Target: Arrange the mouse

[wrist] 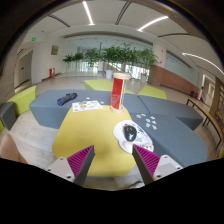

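A black computer mouse (pixel 130 132) lies on a white round pad (pixel 128 138) at the right edge of the yellow table top (pixel 90 130). My gripper (pixel 113 160) is open and empty. Its two magenta pads (pixel 80 160) stand wide apart over the near part of the yellow top. The mouse is just ahead of the right finger (pixel 147 160), a little inside it, and outside the gap between the fingers.
A red upright box (pixel 118 92) stands beyond the mouse. Papers (pixel 86 105) and a dark object (pixel 66 98) lie on the grey table (pixel 50 108) at the left. Small white pieces (pixel 148 121) lie on the grey top at the right. Plants stand far behind.
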The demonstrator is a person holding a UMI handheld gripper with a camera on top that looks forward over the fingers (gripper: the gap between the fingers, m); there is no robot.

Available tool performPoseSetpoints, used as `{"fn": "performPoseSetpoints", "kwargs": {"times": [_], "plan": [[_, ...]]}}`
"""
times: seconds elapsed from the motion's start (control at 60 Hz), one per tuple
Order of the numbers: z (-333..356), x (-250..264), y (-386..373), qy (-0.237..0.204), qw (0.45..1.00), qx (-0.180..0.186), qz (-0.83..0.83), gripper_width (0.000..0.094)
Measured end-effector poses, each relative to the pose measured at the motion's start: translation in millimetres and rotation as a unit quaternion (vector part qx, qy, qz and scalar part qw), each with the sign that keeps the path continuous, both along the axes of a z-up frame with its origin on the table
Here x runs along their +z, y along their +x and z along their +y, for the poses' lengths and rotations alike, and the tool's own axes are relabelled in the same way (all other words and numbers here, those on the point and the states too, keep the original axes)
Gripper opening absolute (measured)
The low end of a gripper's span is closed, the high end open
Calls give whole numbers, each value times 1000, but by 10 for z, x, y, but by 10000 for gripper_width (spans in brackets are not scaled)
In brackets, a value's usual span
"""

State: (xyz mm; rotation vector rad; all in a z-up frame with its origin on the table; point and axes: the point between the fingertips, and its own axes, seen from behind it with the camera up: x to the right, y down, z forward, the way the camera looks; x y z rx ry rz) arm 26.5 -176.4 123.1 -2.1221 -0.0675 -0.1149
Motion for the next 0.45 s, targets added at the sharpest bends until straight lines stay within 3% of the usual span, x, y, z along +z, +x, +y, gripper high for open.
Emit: {"fn": "performPoseSetpoints", "kwargs": {"times": [0.15, 0.45], "plan": [[-308, 141, -305, 17, 1000, 18, 15, 833], [-367, 196, -360, 31, 999, 13, -10, 829]]}}
